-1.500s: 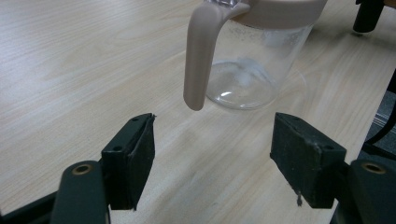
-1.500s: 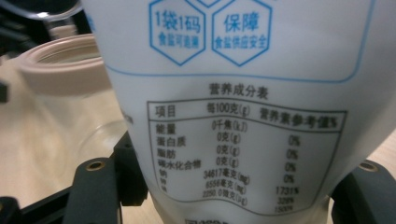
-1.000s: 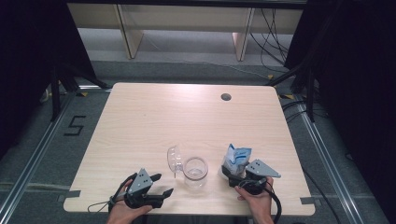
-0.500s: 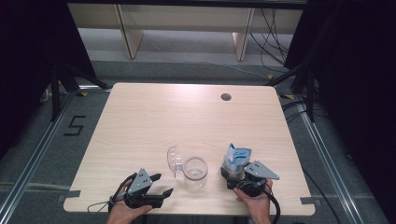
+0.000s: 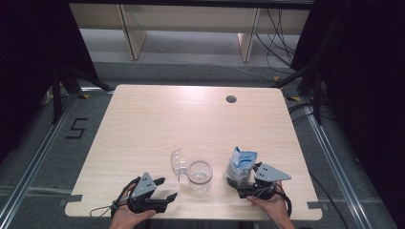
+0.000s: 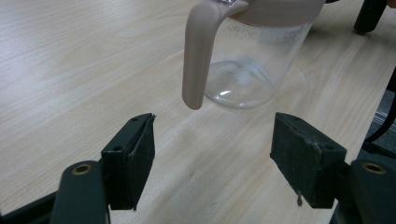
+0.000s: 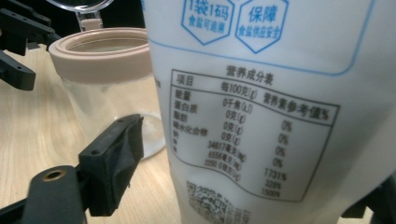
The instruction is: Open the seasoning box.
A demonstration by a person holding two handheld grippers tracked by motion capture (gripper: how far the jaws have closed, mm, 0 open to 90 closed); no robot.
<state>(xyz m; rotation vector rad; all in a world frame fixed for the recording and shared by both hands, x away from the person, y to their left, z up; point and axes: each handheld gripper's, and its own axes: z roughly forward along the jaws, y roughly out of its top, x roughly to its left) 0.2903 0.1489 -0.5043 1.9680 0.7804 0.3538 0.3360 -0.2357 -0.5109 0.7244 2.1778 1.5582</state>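
Bag [image 5: 241, 164] stands upright near the table's [image 5: 157, 119] near-right edge, between our right gripper's [image 5: 237, 180] just-opened, parted jaws; the jar [image 5: 199, 174] sits just left of it, ahead of our left gripper's [image 5: 165, 188] parted jaws.

Clear glass jar [image 5: 199, 174] upright, lid flipped open, white-blue pouch [image 5: 240, 166] standing just beside it
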